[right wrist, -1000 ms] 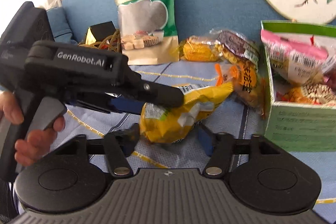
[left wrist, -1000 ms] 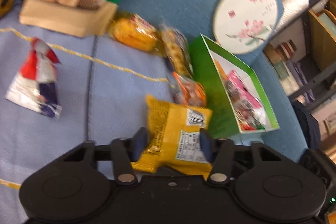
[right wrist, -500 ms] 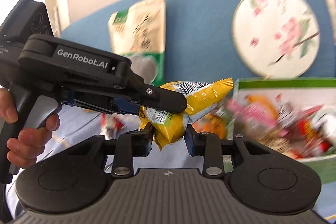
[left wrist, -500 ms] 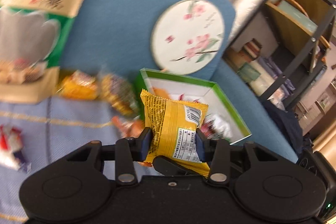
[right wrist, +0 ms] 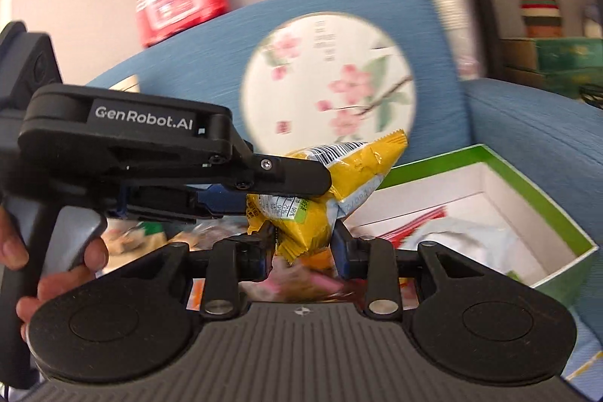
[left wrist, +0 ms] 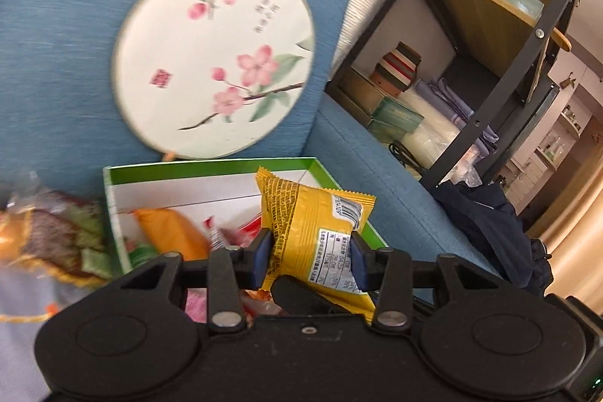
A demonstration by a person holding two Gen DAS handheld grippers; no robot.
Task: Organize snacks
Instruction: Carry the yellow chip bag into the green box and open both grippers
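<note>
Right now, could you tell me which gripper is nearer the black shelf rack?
Right, likely. Both grippers' jaws have just been closing and grip the yellow snack packet; the left gripper reaches in from the left of the right gripper, while the shelf rack stands to its right.

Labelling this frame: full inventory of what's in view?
snack packet: one, yellow, gripped by both grippers over the box
box: one, green rim, white inside, on blue sofa, holds mixed snacks
round fan: one, white with pink blossoms, against sofa back
loose snacks: blurred, left of box
red pack: one, on top of the sofa back
shelf: one, black frame, beside sofa
left gripper: black, blue fingers
right gripper: black
hand: one, on left gripper's handle
</note>
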